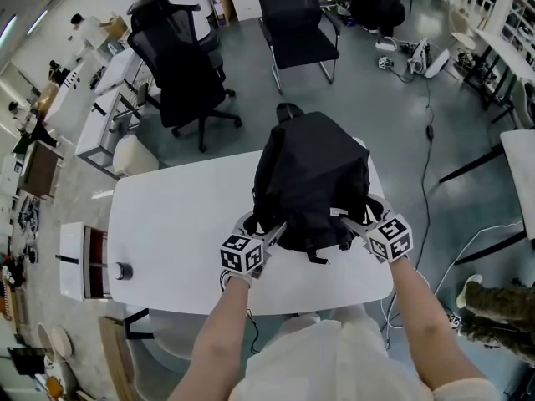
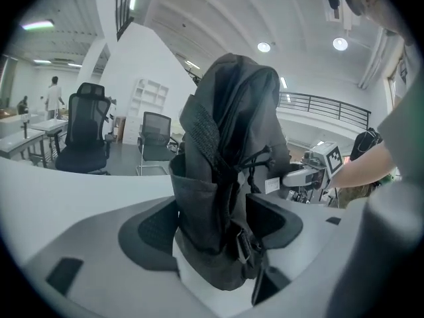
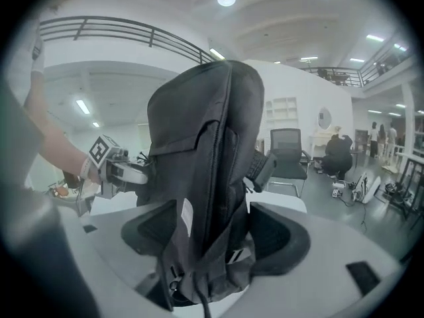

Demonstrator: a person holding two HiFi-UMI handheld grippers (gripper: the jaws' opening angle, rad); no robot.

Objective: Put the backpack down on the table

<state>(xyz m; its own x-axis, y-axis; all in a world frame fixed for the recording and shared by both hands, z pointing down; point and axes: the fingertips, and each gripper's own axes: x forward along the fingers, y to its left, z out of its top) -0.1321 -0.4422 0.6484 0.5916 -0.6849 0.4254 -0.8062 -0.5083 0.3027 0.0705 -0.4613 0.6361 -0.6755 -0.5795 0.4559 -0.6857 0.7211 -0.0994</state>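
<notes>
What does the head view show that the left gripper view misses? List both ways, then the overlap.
Head view only: the white table's full outline, the left claw's marker cube, a floor cable. Left gripper view only: ceiling lights, a balcony railing, the left claw's open pads flanking the backpack's bottom corner. Both: the black backpack upright on the table, the right claw beside it.

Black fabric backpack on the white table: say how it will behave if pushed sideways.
The black fabric backpack looks soft: its sides crease, so it would probably dent before sliding. Standing tall and upright on the white table, it may topple.
</notes>
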